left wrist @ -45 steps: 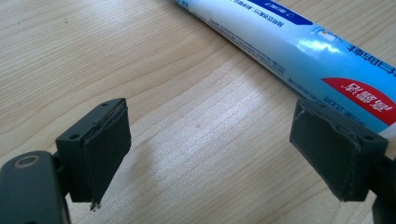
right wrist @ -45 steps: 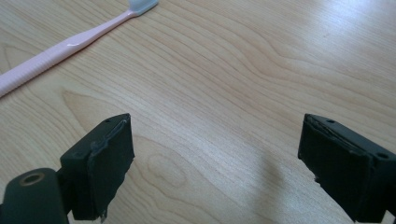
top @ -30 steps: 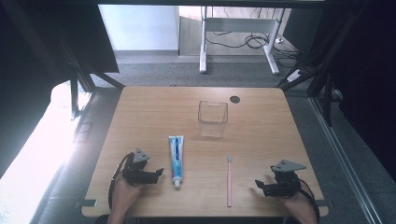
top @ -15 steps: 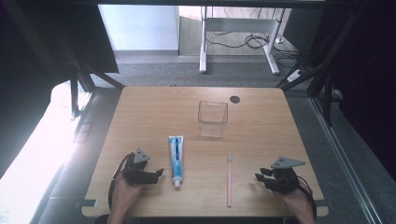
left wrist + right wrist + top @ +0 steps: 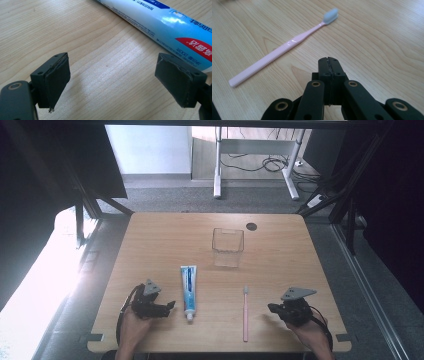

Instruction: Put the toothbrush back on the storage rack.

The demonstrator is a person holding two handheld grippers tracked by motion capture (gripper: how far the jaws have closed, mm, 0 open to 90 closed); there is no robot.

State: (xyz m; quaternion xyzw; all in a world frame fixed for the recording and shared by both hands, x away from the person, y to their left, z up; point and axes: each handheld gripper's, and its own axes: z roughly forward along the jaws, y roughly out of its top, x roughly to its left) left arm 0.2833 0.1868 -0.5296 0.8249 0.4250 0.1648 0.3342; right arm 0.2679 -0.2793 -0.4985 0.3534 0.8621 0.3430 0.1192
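Since the earlier frame the right gripper [image 5: 272,308] has edged toward the toothbrush [image 5: 245,313], jaws pressed together. The toothbrush lies lengthwise, bristles toward the clear cup [image 5: 228,247], right of the toothpaste tube [image 5: 188,286]. The left gripper [image 5: 170,305], jaws spread, sits apparently just left of the tube.

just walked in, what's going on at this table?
Nothing is being handled. A person rests a gripper in each hand near the table's front edge. The left gripper is open over bare wood beside the toothpaste tube; the right gripper is shut and empty, just short of the pink toothbrush. A clear square container stands empty farther back.
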